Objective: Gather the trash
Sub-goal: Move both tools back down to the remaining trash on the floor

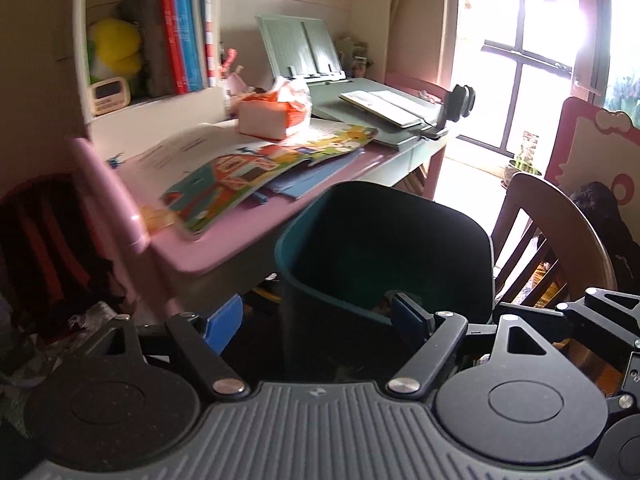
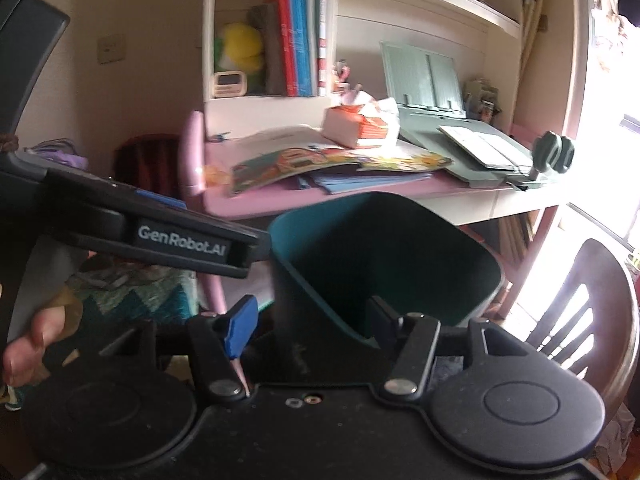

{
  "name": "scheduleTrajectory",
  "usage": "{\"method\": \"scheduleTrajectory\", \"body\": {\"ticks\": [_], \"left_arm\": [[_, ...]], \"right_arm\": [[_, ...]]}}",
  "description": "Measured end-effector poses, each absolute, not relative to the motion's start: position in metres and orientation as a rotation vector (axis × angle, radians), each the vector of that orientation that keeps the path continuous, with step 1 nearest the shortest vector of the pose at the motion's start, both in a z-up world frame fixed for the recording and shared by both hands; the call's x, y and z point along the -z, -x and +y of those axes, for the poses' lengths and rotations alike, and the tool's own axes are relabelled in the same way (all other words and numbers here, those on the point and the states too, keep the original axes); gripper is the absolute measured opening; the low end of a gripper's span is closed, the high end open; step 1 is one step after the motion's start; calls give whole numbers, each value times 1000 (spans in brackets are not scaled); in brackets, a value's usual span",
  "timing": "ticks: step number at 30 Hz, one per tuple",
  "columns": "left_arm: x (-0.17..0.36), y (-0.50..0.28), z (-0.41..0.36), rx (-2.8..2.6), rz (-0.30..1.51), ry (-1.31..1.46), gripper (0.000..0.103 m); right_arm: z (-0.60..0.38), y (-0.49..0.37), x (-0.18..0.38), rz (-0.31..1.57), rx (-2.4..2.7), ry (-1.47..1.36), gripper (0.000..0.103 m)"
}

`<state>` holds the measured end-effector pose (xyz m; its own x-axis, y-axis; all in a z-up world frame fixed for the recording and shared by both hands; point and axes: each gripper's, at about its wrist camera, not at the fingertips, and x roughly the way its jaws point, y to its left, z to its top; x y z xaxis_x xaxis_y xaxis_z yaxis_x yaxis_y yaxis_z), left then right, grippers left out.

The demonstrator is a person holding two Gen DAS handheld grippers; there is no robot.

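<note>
Nearest the lens in the left wrist view, the left gripper (image 1: 318,320) has its jaws spread wide, with nothing pinched between them. Its blue finger pad (image 1: 224,324) stands left of the bin and its dark pad is at the bin's near rim; whether that pad touches the rim cannot be told from this view.

In the right wrist view, the right gripper (image 2: 310,326) likewise has its jaws spread and empty. The left pad (image 2: 240,326) is outside the bin wall and the right pad appears over the bin's mouth. A hand (image 2: 28,344) grips the left unit at the left edge of this view.

The trash bin (image 1: 384,240) is dark teal, open-topped, and stands just in front of the surface, directly ahead of both grippers. Its interior is dark; small items may lie at the bottom, but the contents are not legible.

A wooden chair (image 2: 592,300) stands to the right of the bin.

Beyond the bin, the pink surface (image 1: 208,252) carries a colourful picture book (image 1: 256,172) lying flat over blue papers. Behind the book sits an orange-and-white tissue pack (image 1: 276,114). Further right lies an open book (image 1: 384,106) on a green reading stand (image 1: 304,52).

At the rear, a shelf (image 2: 272,32) holds upright books, a yellow plush toy (image 2: 242,46) and a small clock (image 2: 226,82).
</note>
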<state>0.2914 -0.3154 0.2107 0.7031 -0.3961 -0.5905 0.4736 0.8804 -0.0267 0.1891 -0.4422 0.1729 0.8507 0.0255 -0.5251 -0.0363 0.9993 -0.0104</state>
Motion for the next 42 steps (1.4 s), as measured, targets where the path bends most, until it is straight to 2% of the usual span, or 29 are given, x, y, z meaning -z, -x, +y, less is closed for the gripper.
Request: {"method": "scheduleTrajectory", "body": {"ticks": [4, 6, 8, 11, 27, 34, 42], "left_arm": [[-214, -274, -283, 471, 622, -113, 82], [-214, -265, -266, 457, 615, -109, 86], [-212, -255, -247, 442, 607, -105, 94], [-208, -242, -216, 419, 601, -95, 98], [-147, -200, -51, 278, 656, -1, 100], [-88, -192, 13, 226, 698, 44, 103], [21, -207, 79, 155, 842, 122, 103]], "right_arm": [[-418, -175, -175, 546, -84, 37, 60], [-405, -170, -176, 540, -116, 44, 60], [-392, -166, -177, 536, -145, 48, 61], [-369, -161, -176, 537, -189, 66, 61], [-232, -162, -121, 628, -475, 99, 62], [-183, -179, -61, 734, -569, 65, 66], [-143, -212, 40, 957, -554, 29, 69]]}}
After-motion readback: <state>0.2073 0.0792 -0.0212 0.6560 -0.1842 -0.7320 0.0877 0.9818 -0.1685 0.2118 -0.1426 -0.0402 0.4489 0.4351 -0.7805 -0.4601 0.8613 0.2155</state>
